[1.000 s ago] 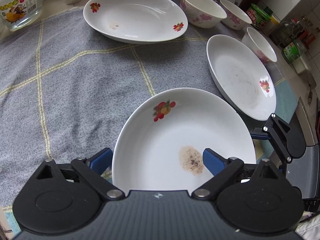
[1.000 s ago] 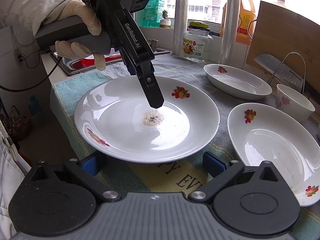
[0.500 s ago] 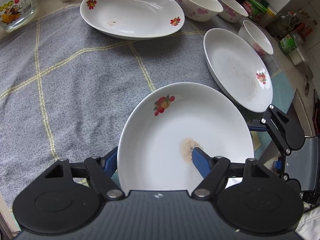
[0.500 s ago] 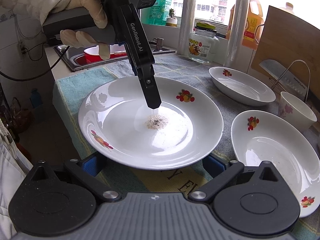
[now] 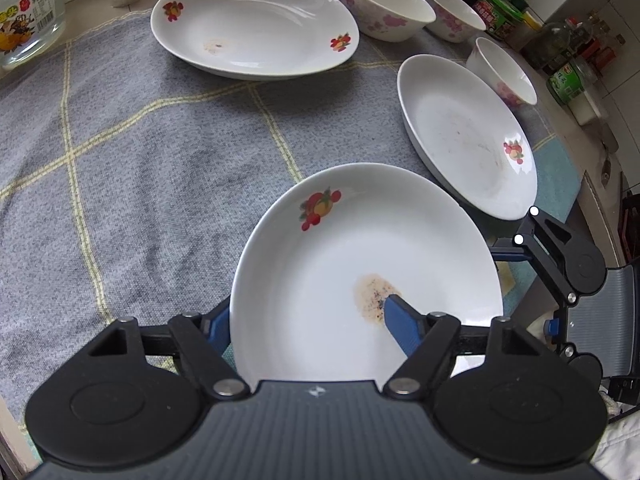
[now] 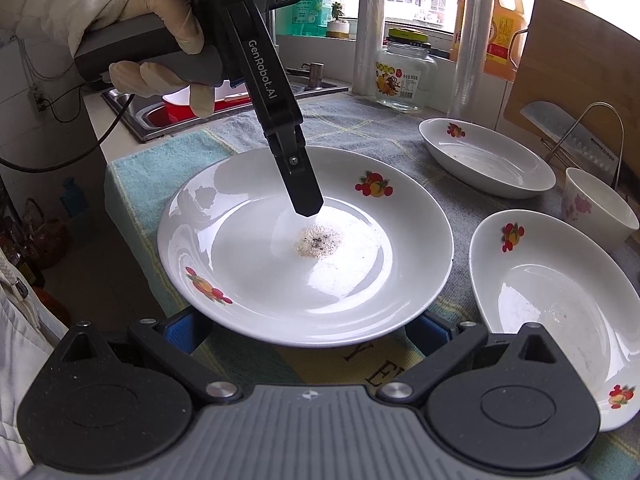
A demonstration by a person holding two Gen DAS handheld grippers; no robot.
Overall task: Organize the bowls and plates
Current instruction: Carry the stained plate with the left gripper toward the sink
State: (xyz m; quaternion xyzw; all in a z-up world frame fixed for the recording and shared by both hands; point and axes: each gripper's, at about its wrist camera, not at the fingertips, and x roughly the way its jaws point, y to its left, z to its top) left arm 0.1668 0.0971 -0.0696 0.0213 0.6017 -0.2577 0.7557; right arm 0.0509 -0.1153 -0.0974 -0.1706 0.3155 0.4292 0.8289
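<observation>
Our left tongs (image 5: 308,320) grip the near plate (image 5: 360,248) at its six o'clock rim. Our right tongs (image 6: 308,330) stand open at that plate's edge, holding nothing.

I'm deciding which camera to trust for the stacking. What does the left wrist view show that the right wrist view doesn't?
Only the left wrist view: three floral bowls lined up beyond the plates, and condiment jars.

Only the right wrist view: the gloved hand, the sink, the knife rack, and only one bowl.

Both: the left gripper shut on the near plate with the speckled stain, two more plates, and the glass jar.
</observation>
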